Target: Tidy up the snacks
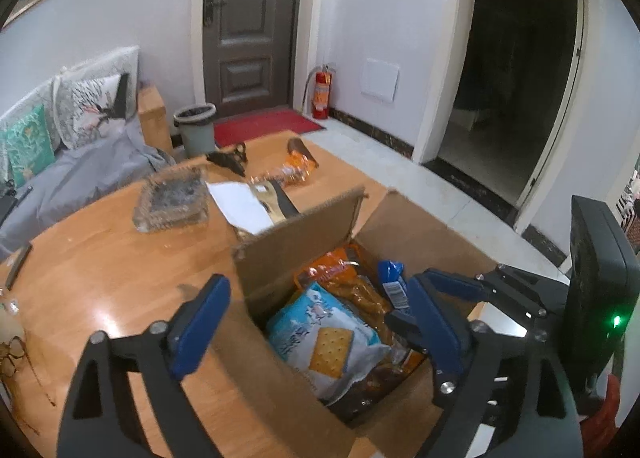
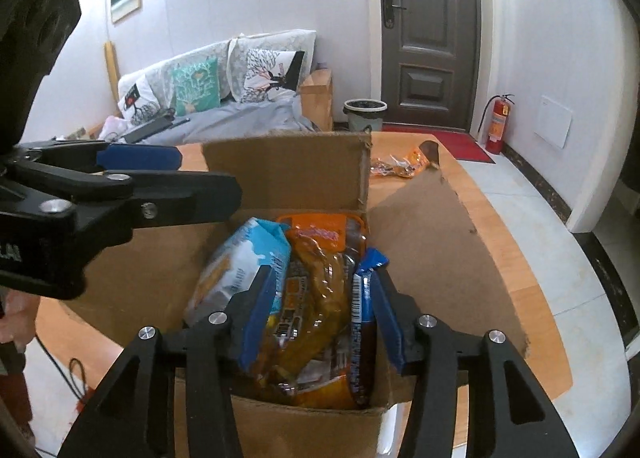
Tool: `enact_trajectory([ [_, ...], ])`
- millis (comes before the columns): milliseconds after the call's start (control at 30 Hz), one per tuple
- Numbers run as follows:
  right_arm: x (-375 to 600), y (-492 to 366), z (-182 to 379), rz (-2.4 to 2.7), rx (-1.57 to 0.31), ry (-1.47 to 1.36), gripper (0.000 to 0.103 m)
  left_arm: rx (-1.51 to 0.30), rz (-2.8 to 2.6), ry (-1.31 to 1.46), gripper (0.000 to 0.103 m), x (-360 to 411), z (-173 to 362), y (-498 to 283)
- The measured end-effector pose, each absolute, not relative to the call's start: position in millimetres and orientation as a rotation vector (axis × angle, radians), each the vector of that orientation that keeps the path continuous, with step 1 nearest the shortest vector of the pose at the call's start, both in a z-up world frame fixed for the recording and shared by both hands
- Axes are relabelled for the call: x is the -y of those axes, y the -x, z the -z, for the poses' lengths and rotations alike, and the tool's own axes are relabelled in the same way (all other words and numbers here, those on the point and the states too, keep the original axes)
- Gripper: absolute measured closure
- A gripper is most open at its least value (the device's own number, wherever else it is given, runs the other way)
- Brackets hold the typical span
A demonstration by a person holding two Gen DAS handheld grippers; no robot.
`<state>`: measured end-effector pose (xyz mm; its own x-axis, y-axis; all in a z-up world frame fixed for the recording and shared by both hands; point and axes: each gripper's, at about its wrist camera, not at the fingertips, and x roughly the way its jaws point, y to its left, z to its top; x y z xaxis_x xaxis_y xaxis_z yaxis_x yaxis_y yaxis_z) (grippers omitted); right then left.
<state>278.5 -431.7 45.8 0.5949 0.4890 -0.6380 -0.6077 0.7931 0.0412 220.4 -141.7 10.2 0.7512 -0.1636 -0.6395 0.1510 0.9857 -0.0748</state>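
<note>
While both grippers hang over the cardboard box (image 2: 304, 430), I judge the main risk to be a snag on the way out; my right gripper (image 2: 320, 318) has its jaws parted to a middling gap down among the packets, with the orange bread bag (image 2: 320, 298) between them and the dark blue wrapper (image 2: 362, 298) against the right pad, though neither pad visibly pinches anything; if I lift carelessly, a pad could drag the blue wrapper or the blue-and-white cracker bag (image 2: 240, 258) up and tip it over the rim. My left gripper (image 1: 316, 318) stands wide and carries nothing, one finger outside the near-left box wall and the other over the contents; lowering it could crush that wall or shove the box along the wooden table (image 1: 100, 258).

From the left wrist I can see what the box's raised flap hides in the other view: a glass ashtray (image 1: 172, 202), white paper (image 1: 240, 206) and black scissors (image 1: 230, 158) on the far table; both views show one loose orange snack packet (image 1: 298, 168) still outside the box. From the right wrist alone I see how the packets stand packed side by side, and the far-right flap lying flat.
</note>
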Motion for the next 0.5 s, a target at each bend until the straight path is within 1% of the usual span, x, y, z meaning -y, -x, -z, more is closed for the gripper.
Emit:
enact_trajectory([
  [33,431.5,-274.8,-50.7,-0.651,-0.673,0.182,0.057,-0.679,0.166,0.016,0.011,138.4,-16.2,-212.3],
  [67,431.0,-272.2,-55.3,-0.661,-0.665,0.178,0.056,-0.663,0.158,0.013,0.006,136.4,-22.2,-205.8],
  [100,430.2,-268.1,-61.6,-0.675,-0.649,0.175,0.052,-0.638,0.143,0.01,0.004,132.6,-28.6,-196.4],
  [133,429.4,-262.8,-67.0,-0.686,-0.631,0.173,0.046,-0.613,0.129,0.008,0.001,128.2,-34.0,-187.9],
  [267,423.9,-239.9,-92.3,-0.728,-0.529,0.179,0.034,-0.526,0.063,-0.015,0.001,107.7,-55.8,-150.2],
  [400,417.6,-214.4,-113.7,-0.763,-0.413,0.184,0.013,-0.439,-0.05,-0.031,0.001,82.0,-71.2,-112.1],
  [500,412.2,-202.0,-123.6,-0.787,-0.365,0.165,0.005,-0.401,-0.127,-0.013,0.001,64.1,-70.9,-89.4],
])
